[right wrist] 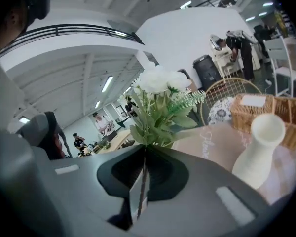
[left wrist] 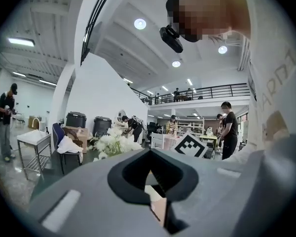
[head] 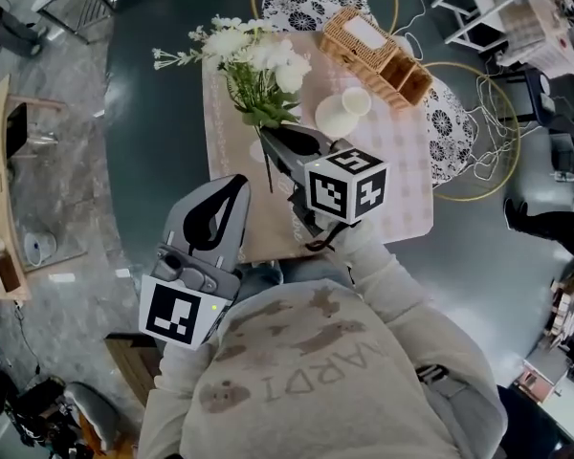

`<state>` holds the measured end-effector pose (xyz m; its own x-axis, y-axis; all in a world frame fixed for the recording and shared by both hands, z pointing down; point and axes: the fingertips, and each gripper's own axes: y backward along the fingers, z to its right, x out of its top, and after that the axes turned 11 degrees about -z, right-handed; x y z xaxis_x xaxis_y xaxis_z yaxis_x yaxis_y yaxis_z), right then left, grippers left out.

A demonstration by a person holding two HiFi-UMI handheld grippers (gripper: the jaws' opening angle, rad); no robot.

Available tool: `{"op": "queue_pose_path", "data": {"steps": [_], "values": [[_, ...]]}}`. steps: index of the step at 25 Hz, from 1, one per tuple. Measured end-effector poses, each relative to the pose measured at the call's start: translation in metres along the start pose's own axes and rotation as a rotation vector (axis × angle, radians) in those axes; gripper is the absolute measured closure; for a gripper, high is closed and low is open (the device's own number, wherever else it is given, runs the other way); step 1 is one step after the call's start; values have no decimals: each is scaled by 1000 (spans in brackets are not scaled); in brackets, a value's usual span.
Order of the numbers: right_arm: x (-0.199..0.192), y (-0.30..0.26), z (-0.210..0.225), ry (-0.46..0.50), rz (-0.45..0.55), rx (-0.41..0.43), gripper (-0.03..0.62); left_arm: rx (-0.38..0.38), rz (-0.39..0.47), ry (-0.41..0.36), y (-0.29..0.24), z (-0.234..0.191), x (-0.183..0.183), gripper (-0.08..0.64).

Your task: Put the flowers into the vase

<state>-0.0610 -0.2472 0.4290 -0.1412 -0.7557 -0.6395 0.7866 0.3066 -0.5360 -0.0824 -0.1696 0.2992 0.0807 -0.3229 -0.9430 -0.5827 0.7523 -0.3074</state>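
— At seven o'clock in the head view, left gripper: status?
— Jaws together, nothing in them. Flowers lie at twelve o'clock from it, apart.
— Right gripper?
— Clamped on the flower stems. Blooms fan out at twelve o'clock from its tips; one stem end trails at six.
— Vase?
— Upright on the pink cloth, at two o'clock of those tips. Near, clear of the leaves.
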Motion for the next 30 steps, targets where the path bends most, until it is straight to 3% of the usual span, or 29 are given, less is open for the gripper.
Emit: {"op": "queue_pose_path", "data": {"steps": [7,15,21,30], "values": [[62,72,10,190,231,-102,555,-62,24,-31,-23,25,18,560],[104,131,47,286,414,-231,555,-106,18,-55,-45,42,24,560],[116,145,75,356,466,-322,555,-124,10,-64,-58,48,26,560],[99,139,114,368,490,-409,555,-119,-36,-78,-68,51,18,560]]}}
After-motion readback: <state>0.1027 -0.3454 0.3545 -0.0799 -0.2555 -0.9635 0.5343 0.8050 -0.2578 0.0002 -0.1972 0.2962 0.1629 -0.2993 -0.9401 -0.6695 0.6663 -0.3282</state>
